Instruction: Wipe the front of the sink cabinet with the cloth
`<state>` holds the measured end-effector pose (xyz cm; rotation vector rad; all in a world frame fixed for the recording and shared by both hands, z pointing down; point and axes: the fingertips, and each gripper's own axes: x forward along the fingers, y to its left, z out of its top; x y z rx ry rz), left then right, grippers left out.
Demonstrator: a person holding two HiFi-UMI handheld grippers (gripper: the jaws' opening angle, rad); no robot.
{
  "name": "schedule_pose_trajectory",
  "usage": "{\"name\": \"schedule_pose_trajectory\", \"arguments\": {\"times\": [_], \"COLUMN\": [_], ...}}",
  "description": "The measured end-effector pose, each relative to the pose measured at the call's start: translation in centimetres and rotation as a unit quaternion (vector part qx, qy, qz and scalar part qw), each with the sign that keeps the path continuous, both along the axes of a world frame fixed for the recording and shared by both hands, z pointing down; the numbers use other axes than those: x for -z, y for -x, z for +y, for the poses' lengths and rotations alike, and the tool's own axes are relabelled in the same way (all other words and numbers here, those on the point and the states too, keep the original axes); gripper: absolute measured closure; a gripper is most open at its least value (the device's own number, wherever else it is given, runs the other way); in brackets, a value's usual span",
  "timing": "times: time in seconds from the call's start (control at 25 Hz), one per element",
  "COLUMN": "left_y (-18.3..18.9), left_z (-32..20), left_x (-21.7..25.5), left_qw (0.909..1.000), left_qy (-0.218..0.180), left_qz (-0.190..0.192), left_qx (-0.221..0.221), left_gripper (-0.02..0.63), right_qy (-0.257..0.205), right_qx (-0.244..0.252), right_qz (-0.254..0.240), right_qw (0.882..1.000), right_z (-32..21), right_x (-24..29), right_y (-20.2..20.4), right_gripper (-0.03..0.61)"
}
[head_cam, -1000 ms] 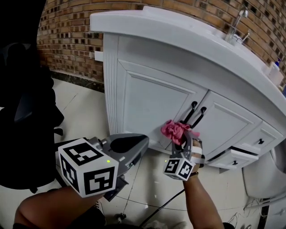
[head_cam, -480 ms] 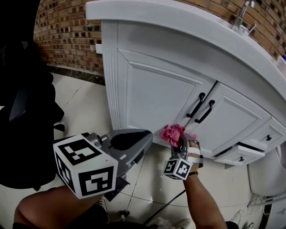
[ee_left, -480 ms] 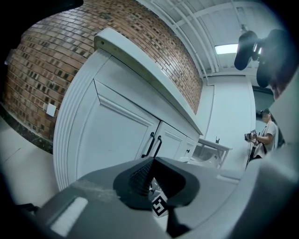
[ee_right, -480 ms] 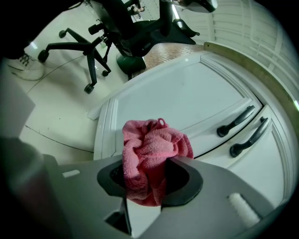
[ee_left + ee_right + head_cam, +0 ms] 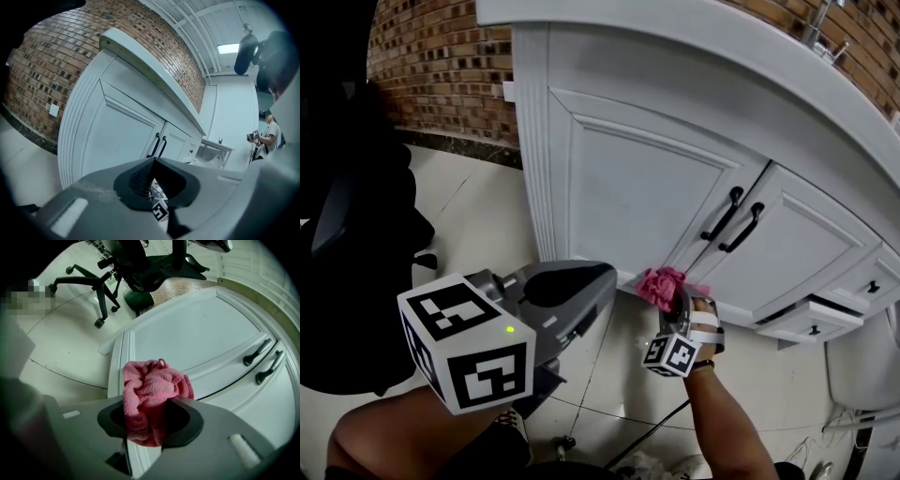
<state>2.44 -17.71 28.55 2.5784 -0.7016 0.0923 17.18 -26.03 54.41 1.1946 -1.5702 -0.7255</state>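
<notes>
Cloth (image 5: 152,390): pink, bunched, pressed against the bottom edge of the sink cabinet's (image 5: 647,197) left door.
Right gripper (image 5: 150,420): jaws clamped on the cloth.
Left gripper (image 5: 152,164): jaws together, empty, held off the cabinet front.

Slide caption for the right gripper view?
Right hand-held gripper clamps bunched pink terry cloth at bottom edge of white panelled cabinet door.
</notes>
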Motion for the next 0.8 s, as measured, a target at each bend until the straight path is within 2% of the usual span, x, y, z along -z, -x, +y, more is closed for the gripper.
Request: {"name": "schedule_pose_trajectory", "arguments": {"times": [0.16, 0.4, 0.8], "left_y": [0.3, 0.3, 0.7], "left_z": [-0.1, -0.1, -0.2], "left_x": [-0.1, 0.0, 0.1], "left_qw": [1.0, 1.0, 1.0], "left_qy": [0.001, 0.002, 0.001], "left_qz": [-0.001, 0.0, -0.001], "left_qx": [0.003, 0.0, 0.005], "left_gripper": [0.611, 0.611, 0.611], "right_qy": [-0.004, 0.012, 0.066], "right_qx": [-0.003, 0.001, 0.004], "right_qz": [-0.01, 0.009, 0.038], "right_qw": [1.0, 1.0, 0.997], "right_z": [0.0, 0.2, 0.4], "right_x": [-0.3, -1.9, -5.5], "right_y": [0.1, 0.0, 0.0], "right_gripper": [0.43, 0.43, 0.43]}}
